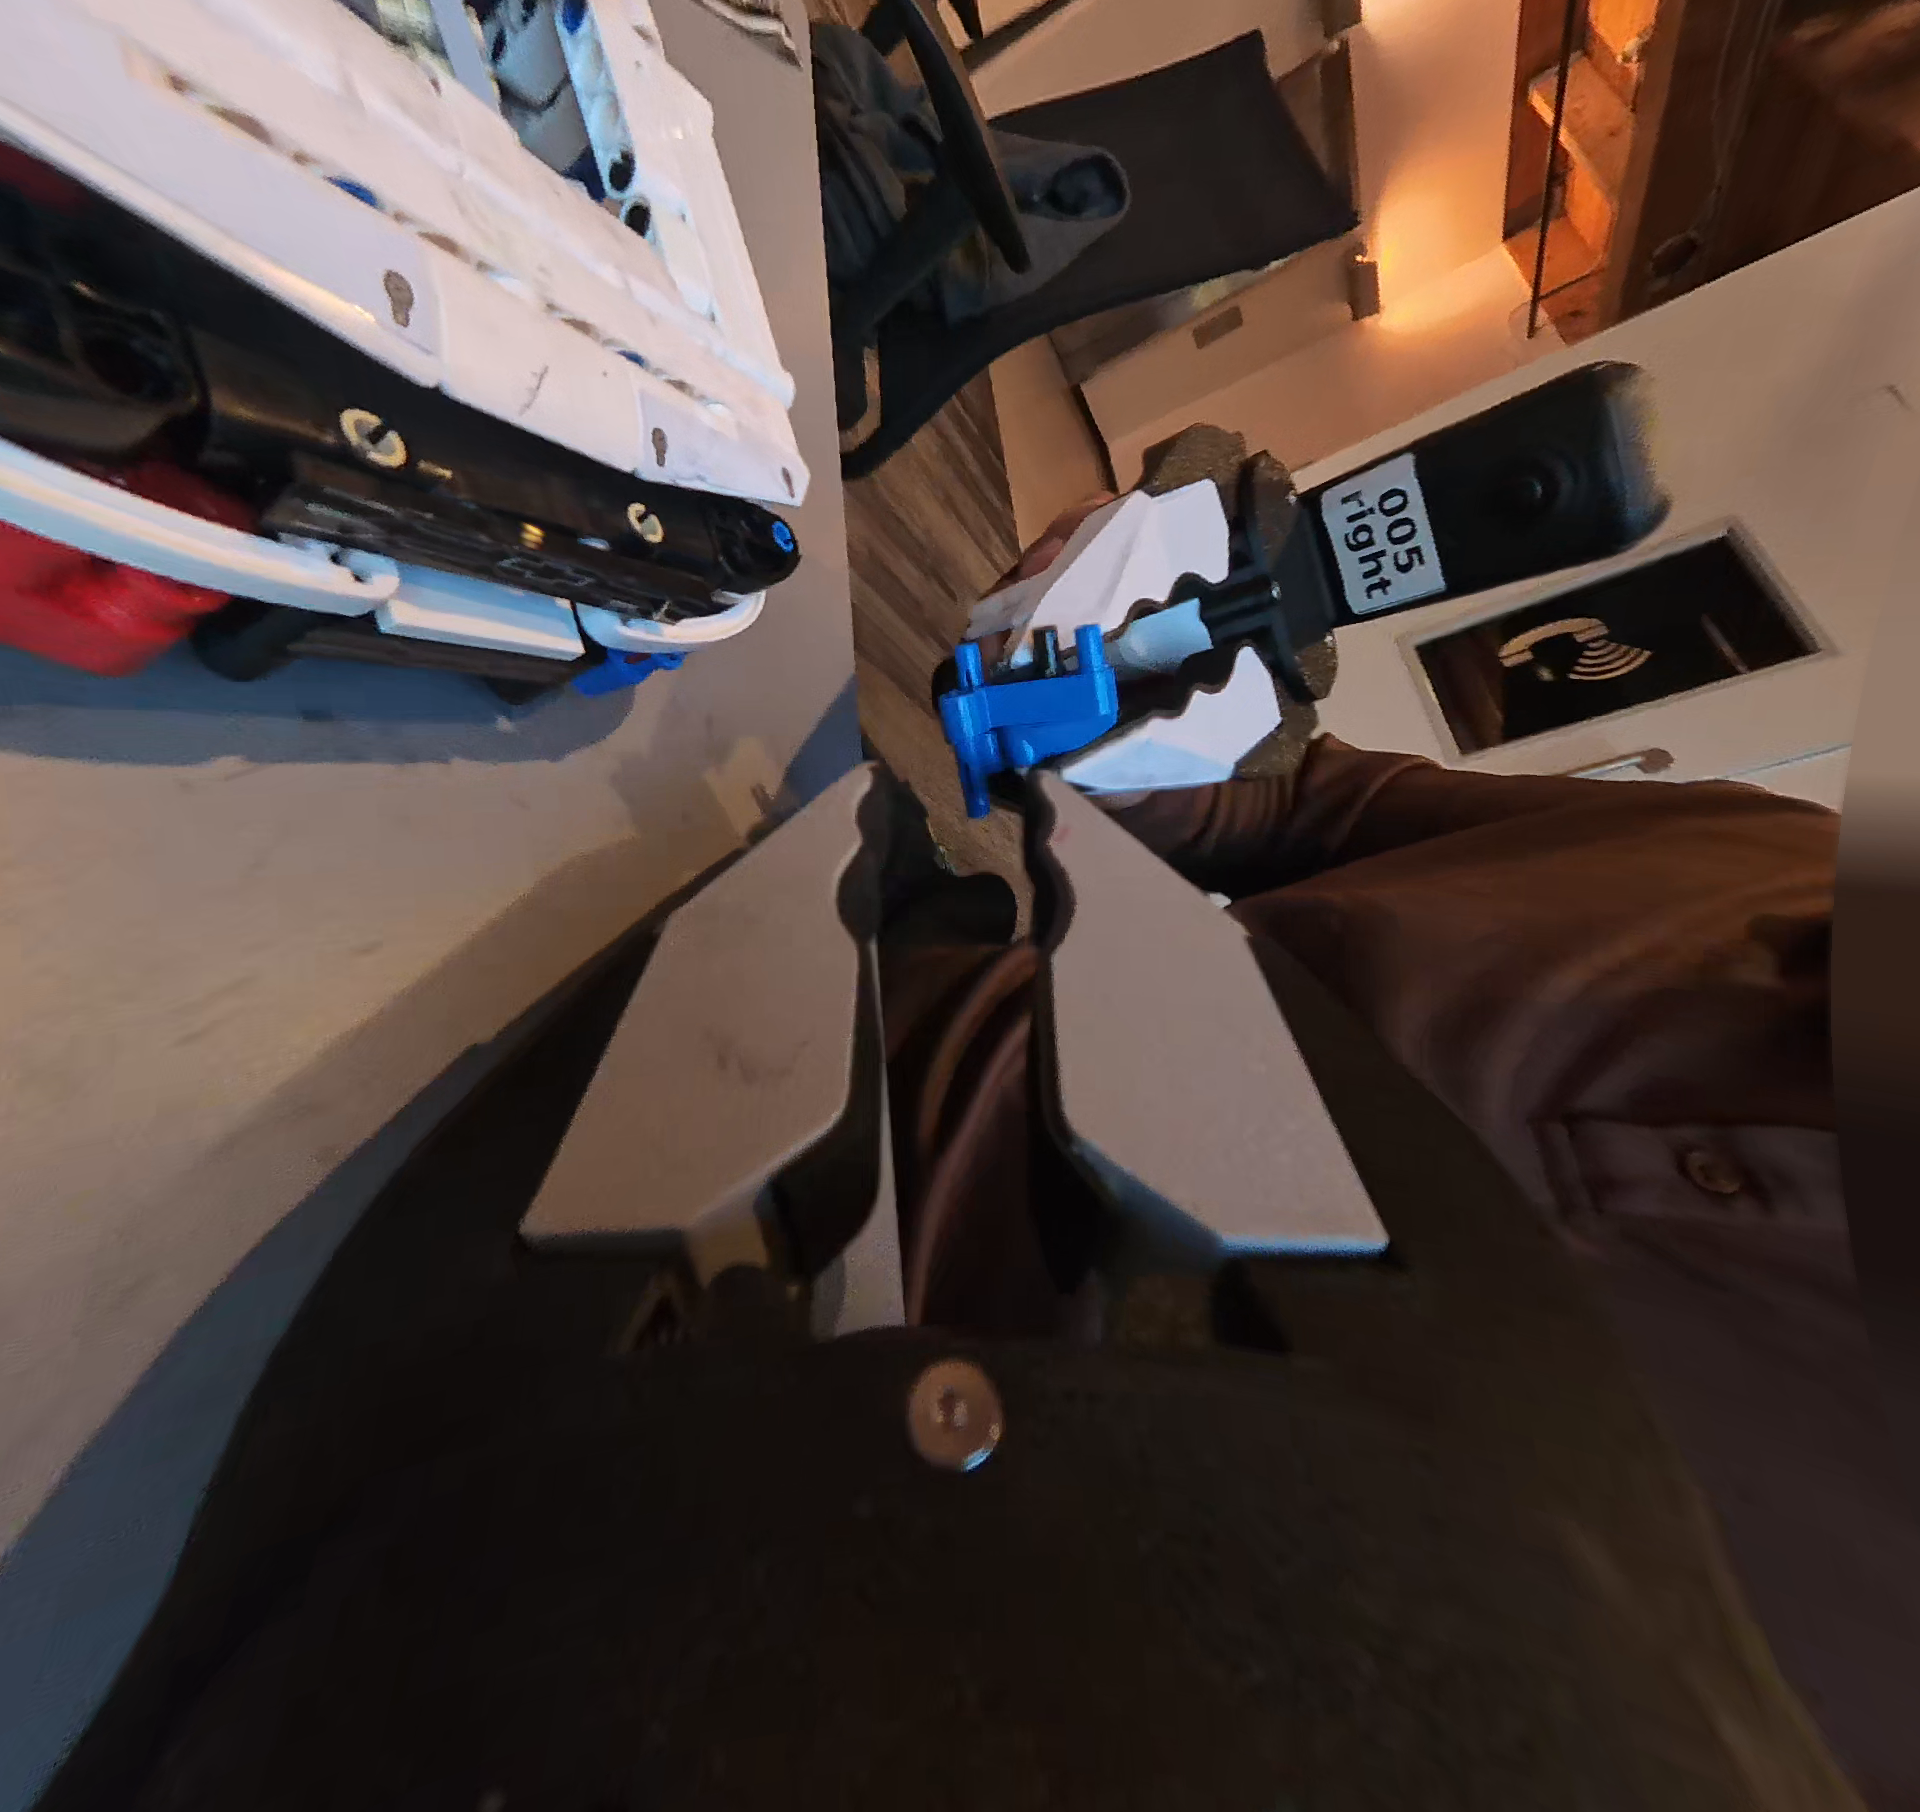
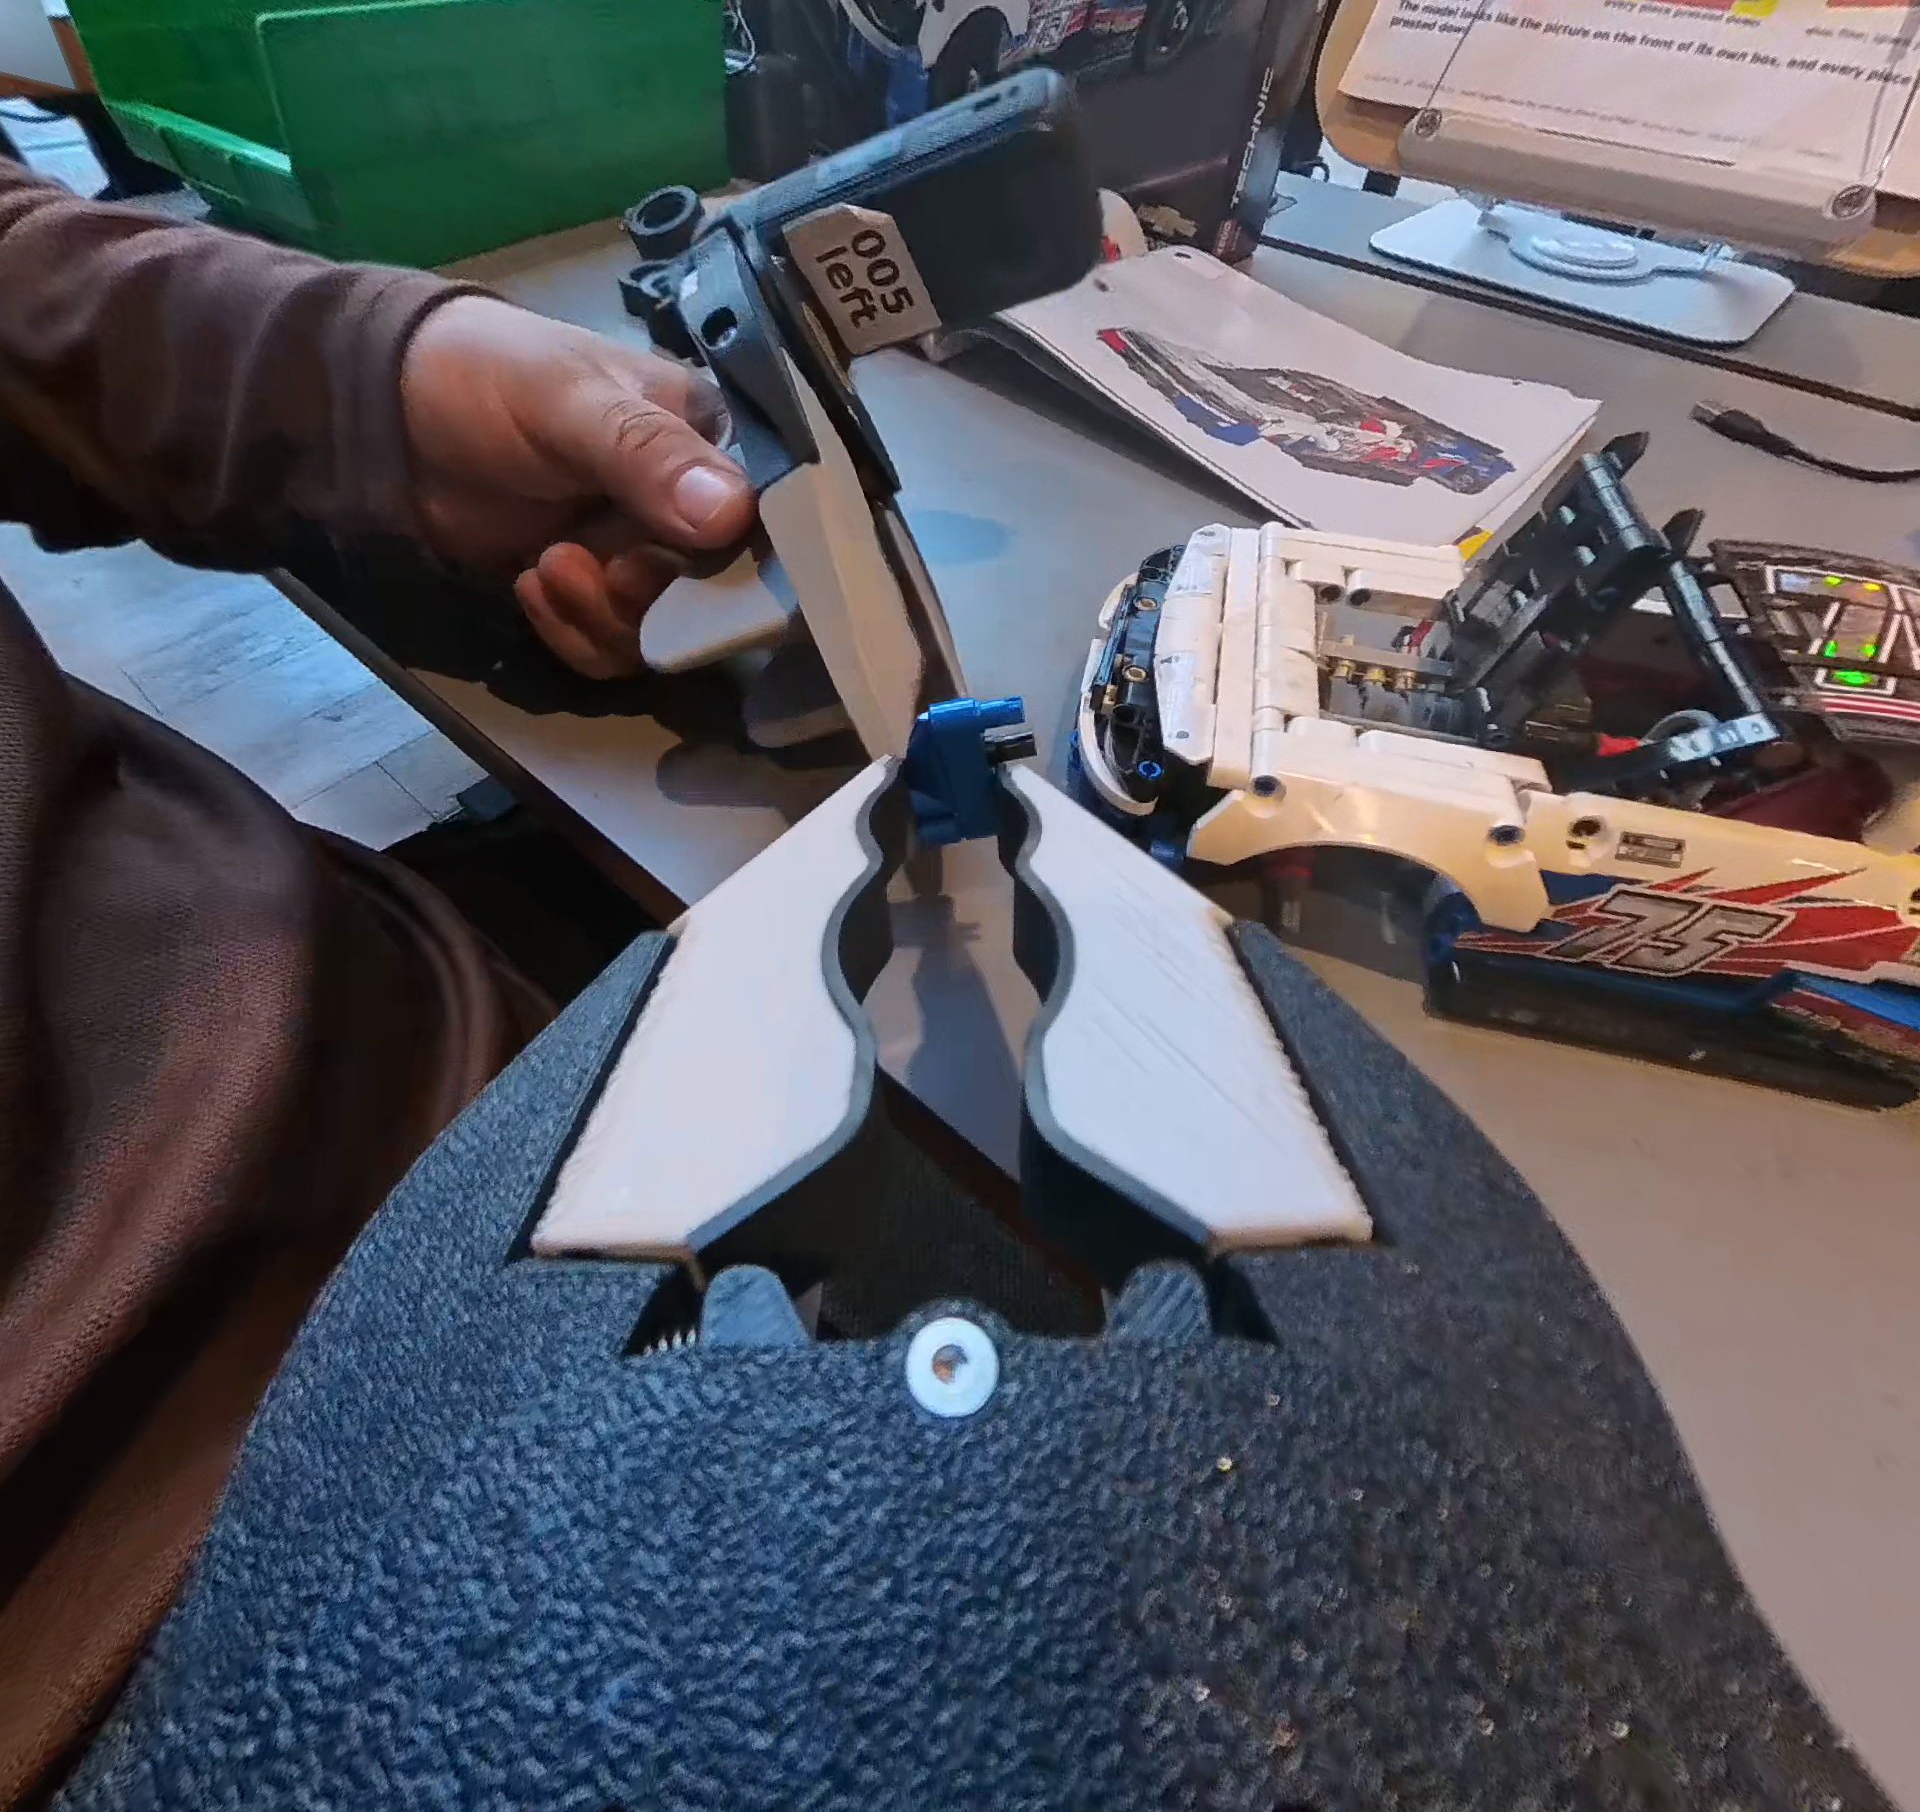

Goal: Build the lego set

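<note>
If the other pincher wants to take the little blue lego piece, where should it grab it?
Probably the free top end of the blue lego piece, coming down from above. The right gripper already pinches its lower body, so only the top, with its black pin, sticks out. The left gripper is open right beside it.

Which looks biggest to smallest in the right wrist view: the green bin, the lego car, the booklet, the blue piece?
1. Lego car, nearer the camera, so its lead is unsure.
2. Green bin.
3. Booklet, partly hidden.
4. Blue piece, held in the right gripper.
</note>
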A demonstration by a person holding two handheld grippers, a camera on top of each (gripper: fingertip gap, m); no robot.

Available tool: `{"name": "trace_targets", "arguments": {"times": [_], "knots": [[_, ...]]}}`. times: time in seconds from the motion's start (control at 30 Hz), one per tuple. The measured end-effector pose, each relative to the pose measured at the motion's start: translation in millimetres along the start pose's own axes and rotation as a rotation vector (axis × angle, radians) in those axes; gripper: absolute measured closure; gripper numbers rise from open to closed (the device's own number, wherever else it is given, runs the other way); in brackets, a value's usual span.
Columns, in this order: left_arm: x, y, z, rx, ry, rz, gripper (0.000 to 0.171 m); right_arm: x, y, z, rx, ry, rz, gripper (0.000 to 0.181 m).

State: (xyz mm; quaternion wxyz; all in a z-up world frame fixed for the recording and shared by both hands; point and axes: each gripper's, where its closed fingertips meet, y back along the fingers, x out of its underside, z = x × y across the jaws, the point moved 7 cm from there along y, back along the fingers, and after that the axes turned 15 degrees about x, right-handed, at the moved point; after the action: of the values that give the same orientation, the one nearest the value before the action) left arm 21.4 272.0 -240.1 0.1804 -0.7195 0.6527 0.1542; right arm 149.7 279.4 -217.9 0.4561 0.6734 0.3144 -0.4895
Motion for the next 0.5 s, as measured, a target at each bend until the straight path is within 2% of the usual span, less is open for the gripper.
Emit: {"name": "trace_targets", "arguments": {"times": [0.03, 0.13, 0.23, 0.37, 0.5], "knots": [[0, 2, -3, 0.001, -0.026, -0.014, 0.143, -1, 0, -1, 0.003, -0.003, -0.003, 0.164], [0, 17, -11, -0.058, -0.155, -0.025, 0.139, -3, 1, -2, 0.014, -0.005, -0.006, 0.164], [2, 39, -23, -0.171, -0.359, -0.013, 0.129, -4, 0, -2, 0.029, 0.008, 0.007, 0.164], [10, 64, -40, -0.317, -0.655, 0.065, 0.121, -2, -6, 0, 0.065, 0.054, 0.045, 0.165], [25, 84, -49, -0.412, -0.818, 0.146, 0.122, -3, -17, 0, 0.102, 0.040, 0.073, 0.165]]}}
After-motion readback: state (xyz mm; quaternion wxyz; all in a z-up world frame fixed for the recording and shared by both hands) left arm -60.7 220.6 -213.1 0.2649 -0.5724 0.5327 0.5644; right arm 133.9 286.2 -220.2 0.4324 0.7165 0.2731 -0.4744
